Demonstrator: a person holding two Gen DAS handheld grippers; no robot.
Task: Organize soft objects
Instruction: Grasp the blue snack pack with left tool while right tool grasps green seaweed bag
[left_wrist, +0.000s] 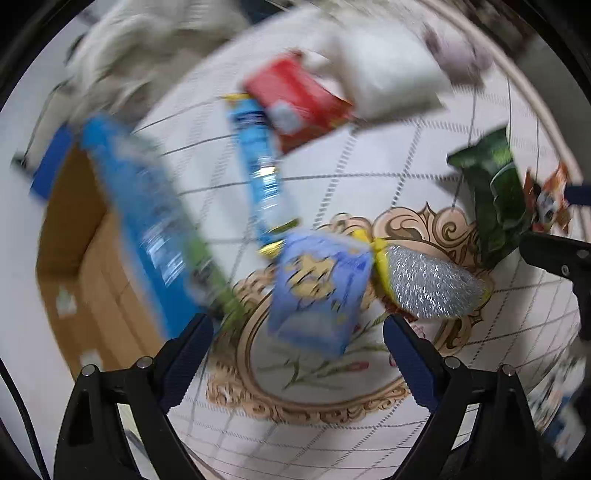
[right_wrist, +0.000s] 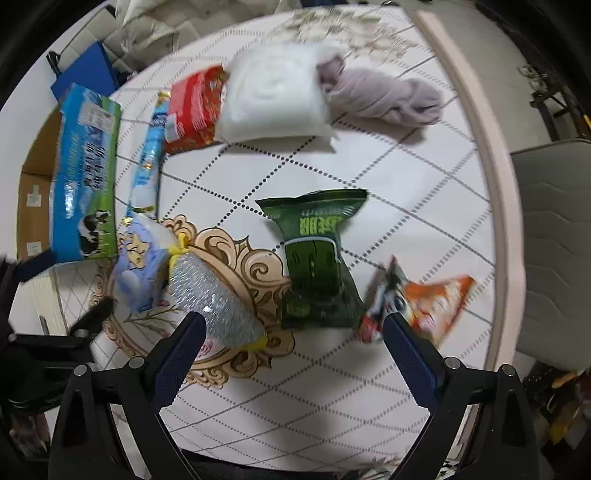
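1. Soft packets lie scattered on a round table (right_wrist: 369, 369) covered in a white diamond-patterned cloth with a gold ornamental medallion (right_wrist: 251, 273) at its centre; every place below is given relative to that medallion.
2. Right gripper (right_wrist: 293, 328) hovers above the medallion's near edge, its two fingers spread wide apart and holding nothing.
3. Left gripper (left_wrist: 297, 332) hovers over the medallion too, fingers spread wide and empty; this view is blurred by motion.
4. Silver mesh scourer (right_wrist: 214, 299) lies on the medallion, with a pale blue packet (right_wrist: 142, 266) touching it on the left.
5. Green snack bag (right_wrist: 317, 258) rests on the medallion's right edge; an orange snack bag (right_wrist: 424, 302) lies further right.
6. Beyond the medallion lie a blue tube (right_wrist: 147, 155), a red packet (right_wrist: 192, 107), a white pillow-like pack (right_wrist: 273, 96) and a crumpled lilac cloth (right_wrist: 384, 96).
7. Far left of the medallion, a large blue-and-green bag (right_wrist: 85, 177) sits at the table's edge.
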